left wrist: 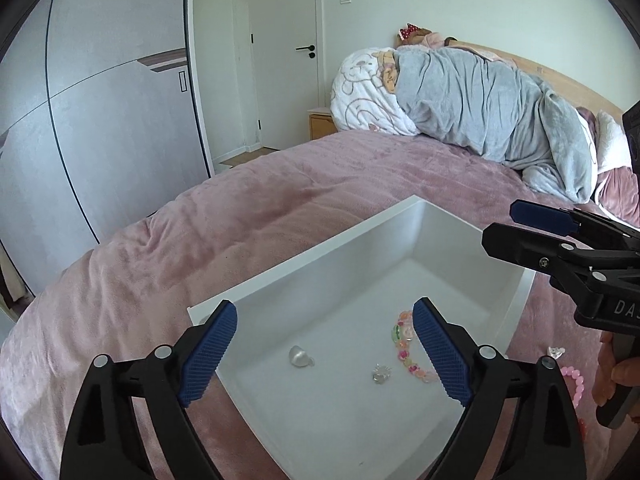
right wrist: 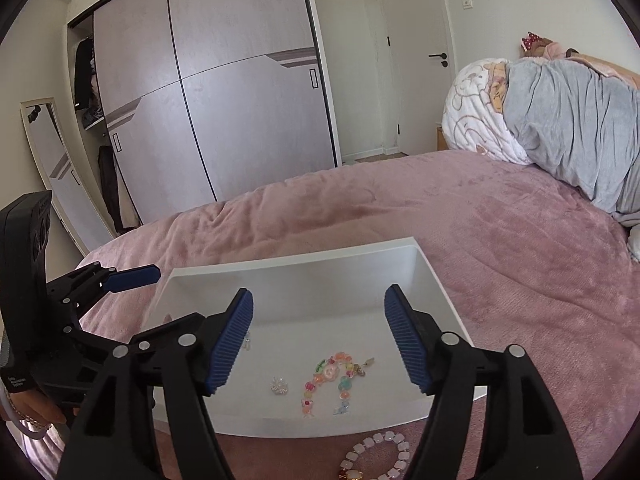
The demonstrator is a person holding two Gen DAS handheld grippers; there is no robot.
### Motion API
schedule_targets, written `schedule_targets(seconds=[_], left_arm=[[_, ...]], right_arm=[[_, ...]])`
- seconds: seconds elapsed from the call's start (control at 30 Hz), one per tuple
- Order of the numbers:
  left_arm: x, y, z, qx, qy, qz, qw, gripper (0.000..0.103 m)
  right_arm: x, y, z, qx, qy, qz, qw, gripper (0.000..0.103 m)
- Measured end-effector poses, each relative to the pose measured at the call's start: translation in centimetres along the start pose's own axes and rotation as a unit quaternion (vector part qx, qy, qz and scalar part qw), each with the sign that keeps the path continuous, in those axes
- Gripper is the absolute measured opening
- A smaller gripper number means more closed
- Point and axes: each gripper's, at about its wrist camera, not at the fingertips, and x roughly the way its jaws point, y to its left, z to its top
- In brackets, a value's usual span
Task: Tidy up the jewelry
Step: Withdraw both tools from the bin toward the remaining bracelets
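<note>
In the left wrist view, the left gripper stands with its jaws wide apart and nothing between the pads. Below and ahead of it lies the white tray on the pink blanket. In the tray, a clear charm rests between the fingers, a small crystal piece near the right finger, and the colourful bead bracelet is partly hidden behind that finger. The right gripper comes in from the right, over the tray's edge.

In the right wrist view, the right gripper is also spread, holding nothing. The bead bracelet and a crystal flower lie in the tray between its fingers. A pale square-bead bracelet lies on the blanket, nearer than the tray.
</note>
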Motion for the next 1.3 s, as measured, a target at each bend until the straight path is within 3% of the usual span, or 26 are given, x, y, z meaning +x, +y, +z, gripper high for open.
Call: schedule_targets(seconds=[0.27,0.5,0.73,1.0,1.3], left_arm=[[-3.6,-0.9,0.5,-0.026,-0.031,-0.015,0.999,0.095],[-7.0,-2.4,0.4,-0.04,-0.053,-0.045,0.9968,0.099],[-10.1,-4.3,-0.3,-0.017,-0.074,-0.059,0.9954,0.099],[-12.4,-6.0,-1.3,0.002,-0.085,-0.085,0.9927,0.099],[-12.3,-9.8,-3.9,0.065,-0.065,-0.091,0.9916,0.099]], right_arm=[[-6.4,1.5,2.4,-0.035,-0.046,-0.04,0.998,0.095],[-12.4,2.1,4.0,-0.032,-0.058,-0.059,0.996,0.098],[-18.2,2.5,4.5,-0.047,-0.072,-0.096,0.992,0.098],[-22.0,1.4,1.2,-0.06,-0.053,-0.148,0.986,0.098],[-20.2,-3.7,-4.6,0.017,-0.007,-0.149,0.989,0.098]])
